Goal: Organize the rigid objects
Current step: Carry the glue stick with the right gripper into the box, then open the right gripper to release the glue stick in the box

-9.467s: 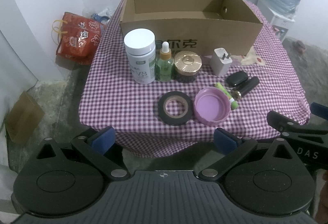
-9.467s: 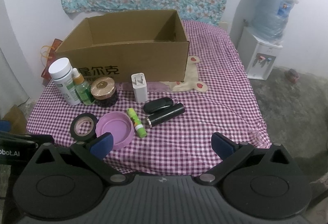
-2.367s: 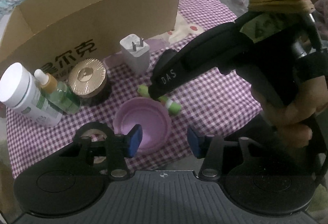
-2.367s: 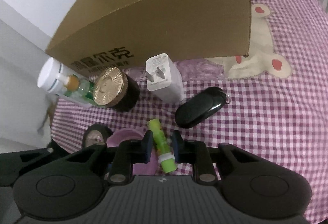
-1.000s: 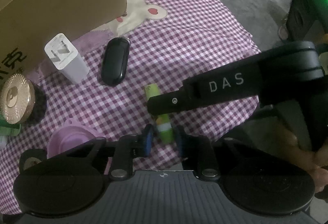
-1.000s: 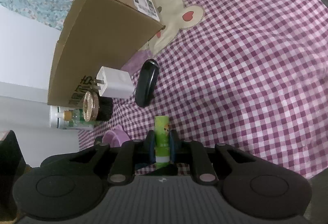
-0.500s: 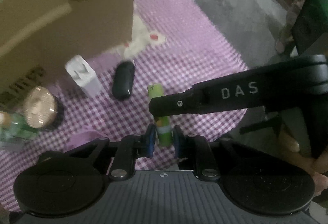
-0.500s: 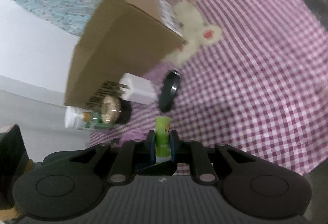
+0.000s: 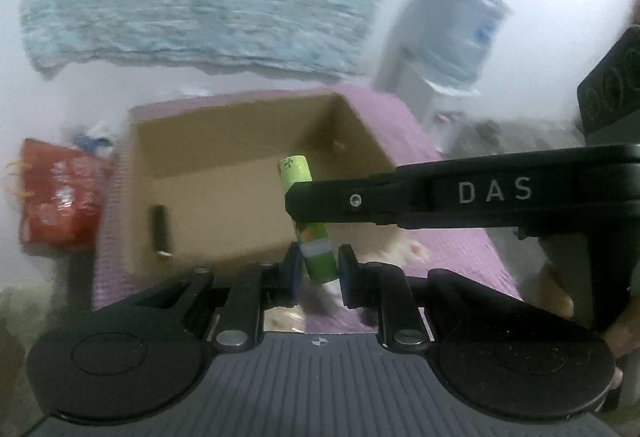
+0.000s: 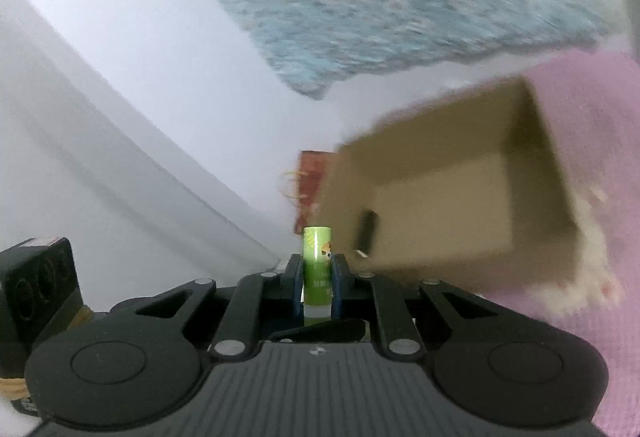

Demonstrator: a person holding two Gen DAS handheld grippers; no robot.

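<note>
**Green tube clamped in both hand-held grippers, raised before the box**

In the left wrist view, a red bag (image 9: 60,197) is seen at far left, beside the purple-covered counter (image 9: 452,249). An open cardboard box (image 9: 224,193) stands on the counter; a dark cylindrical item (image 9: 160,231) lies inside it near its left wall. The green tube (image 9: 306,221) is seen just right of centre, tilted, in front of the box. Its lower end is clamped between the pads of the left hand-held gripper (image 9: 318,271). Its middle is crossed by a finger of the right hand-held gripper (image 10: 316,287), reaching in from the right. A water dispenser (image 9: 452,49) is noted at upper right. Heavy blur is present.

In the right wrist view, the tube is held upright, the right jaws closed on it.
</note>
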